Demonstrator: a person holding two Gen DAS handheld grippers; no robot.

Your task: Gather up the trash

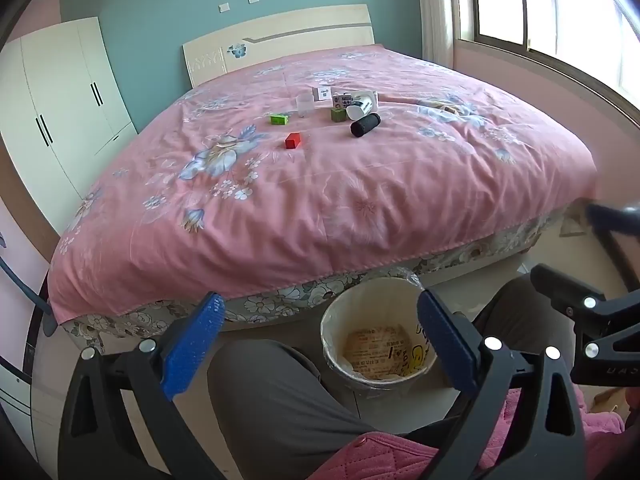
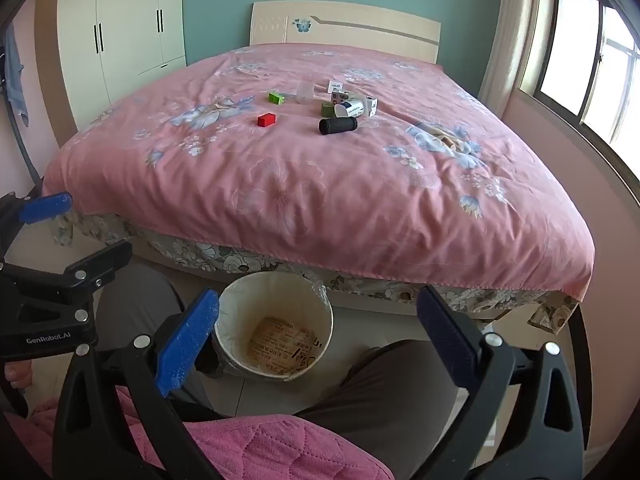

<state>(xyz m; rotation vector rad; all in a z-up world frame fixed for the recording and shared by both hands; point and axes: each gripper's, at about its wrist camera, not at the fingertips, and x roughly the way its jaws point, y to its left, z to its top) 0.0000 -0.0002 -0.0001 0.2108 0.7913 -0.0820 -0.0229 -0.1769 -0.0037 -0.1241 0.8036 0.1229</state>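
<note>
Several bits of trash lie mid-bed on the pink floral cover (image 1: pixel 328 184): a red block (image 1: pixel 293 140), a green box (image 1: pixel 279 119), an olive box (image 1: pixel 338 114), a black cylinder (image 1: pixel 365 124), a clear cup (image 1: pixel 305 105) and white cartons (image 1: pixel 356 101). The right wrist view shows the same red block (image 2: pixel 267 120) and black cylinder (image 2: pixel 337 125). A lined bin (image 1: pixel 376 332) (image 2: pixel 276 328) stands on the floor at the bed's foot, between a person's knees. My left gripper (image 1: pixel 320 340) and my right gripper (image 2: pixel 316 340) hang open and hold nothing, low over the bin and far from the trash.
A white wardrobe (image 1: pixel 60 112) stands to the left of the bed, a window (image 1: pixel 552 12) to its right. A person's grey-trousered legs (image 1: pixel 272 400) and pink quilted top (image 2: pixel 260 448) fill the foreground. Tiled floor shows around the bin.
</note>
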